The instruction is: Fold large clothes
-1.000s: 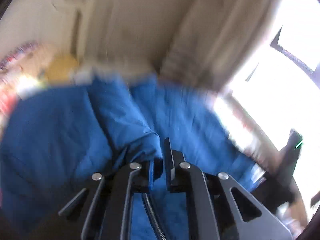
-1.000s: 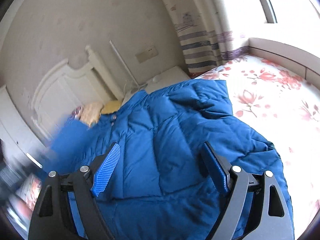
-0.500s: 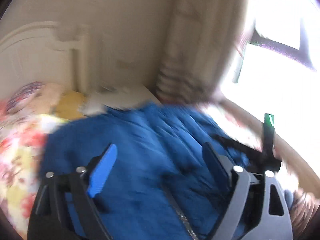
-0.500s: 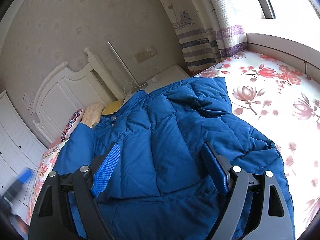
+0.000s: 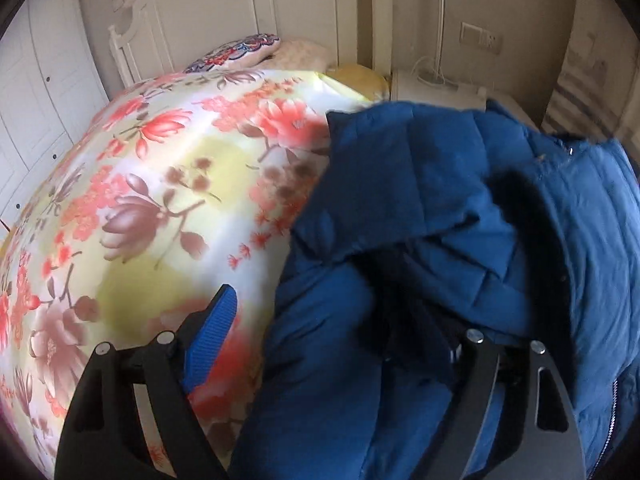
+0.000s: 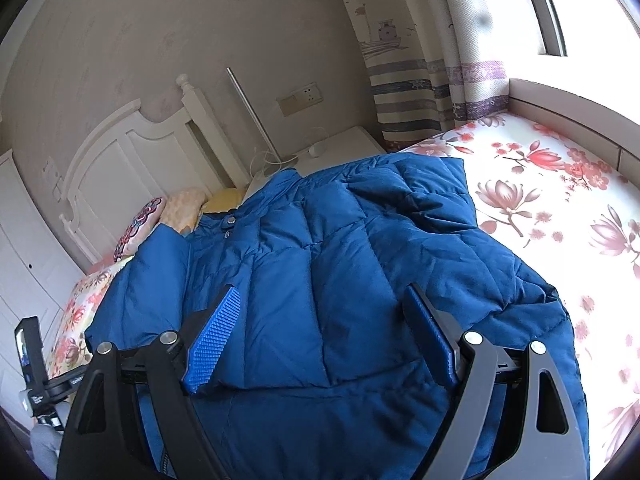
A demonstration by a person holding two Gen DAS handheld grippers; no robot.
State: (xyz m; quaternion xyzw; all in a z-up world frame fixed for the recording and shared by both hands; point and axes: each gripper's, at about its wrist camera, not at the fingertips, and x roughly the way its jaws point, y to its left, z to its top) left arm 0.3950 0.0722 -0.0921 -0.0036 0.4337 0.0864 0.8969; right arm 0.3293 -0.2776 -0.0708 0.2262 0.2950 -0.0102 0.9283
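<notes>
I see the bed with its floral pink-and-cream sheet [image 6: 560, 208] filling most of both views. The large quilted blue puffer jacket [image 6: 320, 272] lies spread across it, collar toward the white wooden headboard [image 6: 116, 168], one sleeve folded over the body. My right gripper [image 6: 324, 340] hangs released above the jacket's lower half, gripping nothing. My left gripper [image 5: 340, 340] is released too, at the jacket's edge, its right finger hidden by fabric.

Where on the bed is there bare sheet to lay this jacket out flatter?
Bare floral sheet between the blue jacket and the window ledge, and more sheet left of it toward the wardrobe. The headboard end is crowded with pillows.
</notes>
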